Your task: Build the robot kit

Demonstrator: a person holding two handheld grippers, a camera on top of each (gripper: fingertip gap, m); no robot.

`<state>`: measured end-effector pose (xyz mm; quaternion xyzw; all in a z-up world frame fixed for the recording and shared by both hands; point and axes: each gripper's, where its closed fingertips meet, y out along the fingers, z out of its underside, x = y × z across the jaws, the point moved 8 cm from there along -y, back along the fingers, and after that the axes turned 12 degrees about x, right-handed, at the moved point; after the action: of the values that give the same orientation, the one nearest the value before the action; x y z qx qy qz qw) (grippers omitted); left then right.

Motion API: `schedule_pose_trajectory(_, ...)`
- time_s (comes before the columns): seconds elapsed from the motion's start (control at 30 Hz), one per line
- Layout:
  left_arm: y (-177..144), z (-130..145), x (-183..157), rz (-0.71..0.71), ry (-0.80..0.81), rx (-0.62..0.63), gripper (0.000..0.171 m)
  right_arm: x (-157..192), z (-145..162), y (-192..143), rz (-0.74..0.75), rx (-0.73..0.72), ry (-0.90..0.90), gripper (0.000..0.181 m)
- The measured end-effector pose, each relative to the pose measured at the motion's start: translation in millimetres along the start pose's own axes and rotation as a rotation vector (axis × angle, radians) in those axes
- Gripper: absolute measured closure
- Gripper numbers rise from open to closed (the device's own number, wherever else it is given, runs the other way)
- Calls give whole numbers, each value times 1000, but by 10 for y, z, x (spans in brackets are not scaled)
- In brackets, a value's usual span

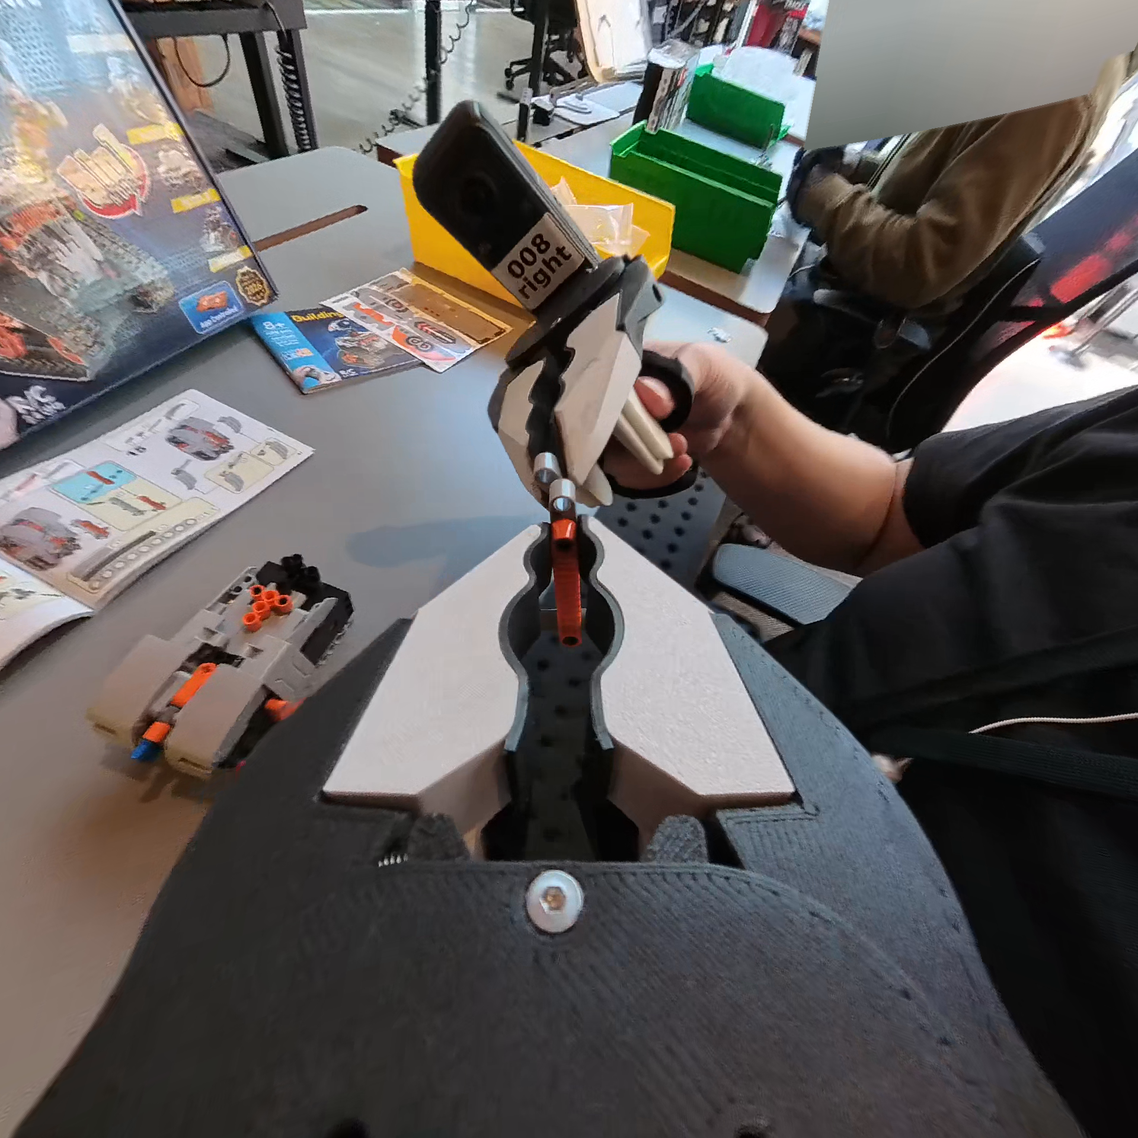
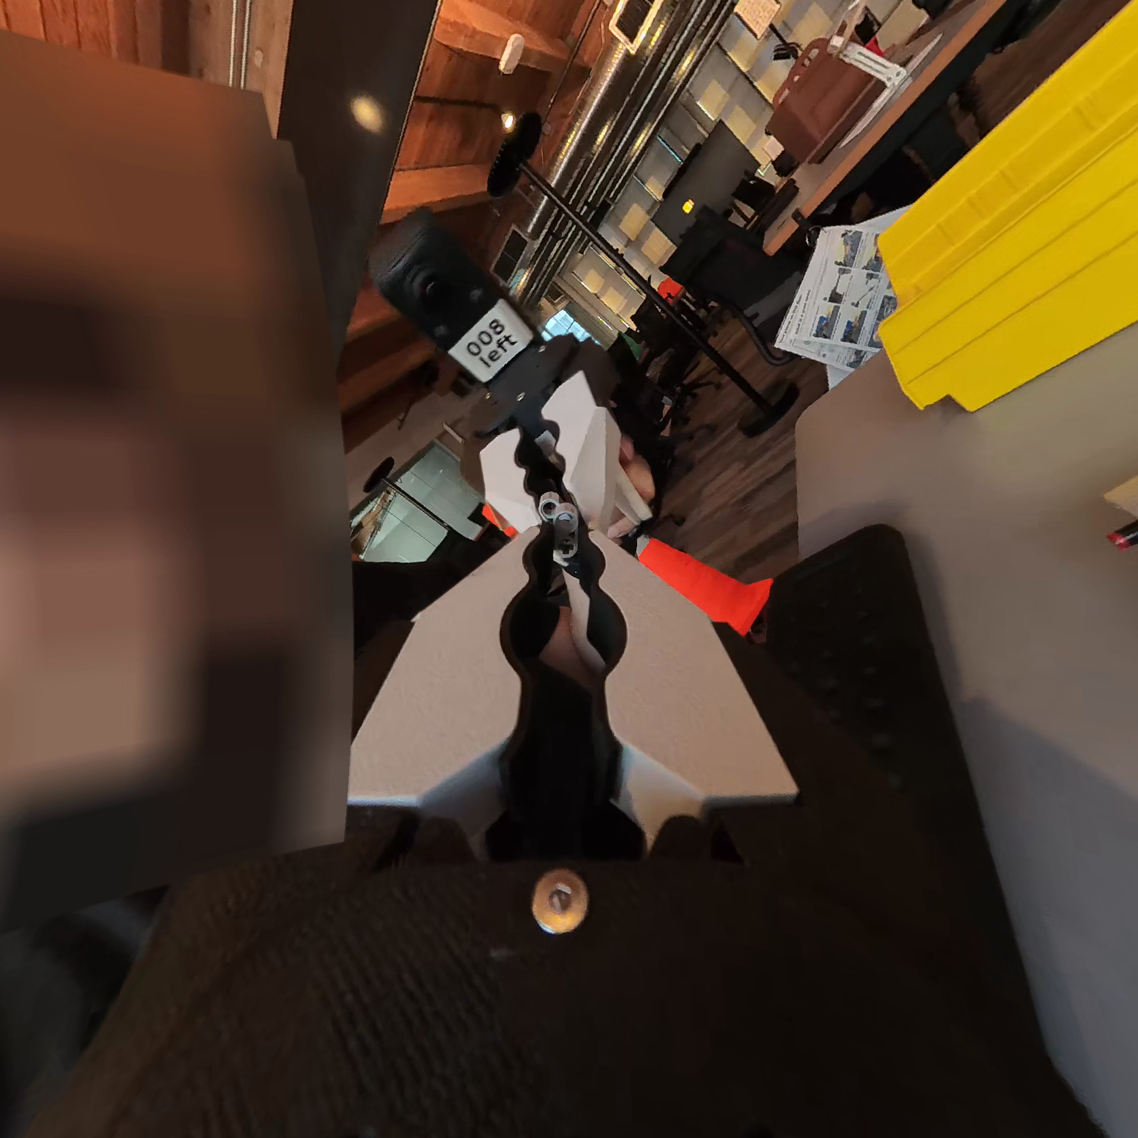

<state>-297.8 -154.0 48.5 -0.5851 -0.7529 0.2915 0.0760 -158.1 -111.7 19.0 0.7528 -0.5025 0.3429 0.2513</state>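
Note:
In the left wrist view my left gripper point(image 1: 563, 537) is shut on a long orange toy-brick piece point(image 1: 566, 591), held upright above the table edge. My right gripper point(image 1: 563, 492) comes down from above, held by a hand point(image 1: 671, 419), and is shut on a small light-grey connector with two tube ends point(image 1: 554, 486). The connector touches the top end of the orange piece. In the right wrist view my right gripper point(image 2: 563, 545) holds the grey connector point(image 2: 563, 529) tip to tip with the left gripper point(image 2: 551, 499); the orange piece is hidden there.
A partly built grey, black and orange toy car point(image 1: 228, 671) lies on the grey table point(image 1: 382, 468). An open instruction booklet point(image 1: 135, 486), a toy box point(image 1: 92, 215), a sticker sheet point(image 1: 419, 320), a yellow bin point(image 1: 622, 203) and green bins point(image 1: 696, 185) stand beyond. A seated person point(image 1: 924, 185) is at right.

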Motion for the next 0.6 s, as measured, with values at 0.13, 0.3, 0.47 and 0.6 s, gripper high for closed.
schedule_pose_trajectory(0.13,-3,13,11,152,-110,-48,166,93,4,7,51,20,-198,176)
schedule_pose_trajectory(0.3,9,34,24,189,-152,-39,166,137,15,13,146,45,-363,176)
schedule_pose_trajectory(0.47,6,17,-58,170,-107,-22,166,189,58,20,145,51,-520,175)
schedule_pose_trajectory(0.6,8,16,-78,141,-86,-10,166,179,64,23,131,49,-515,175)
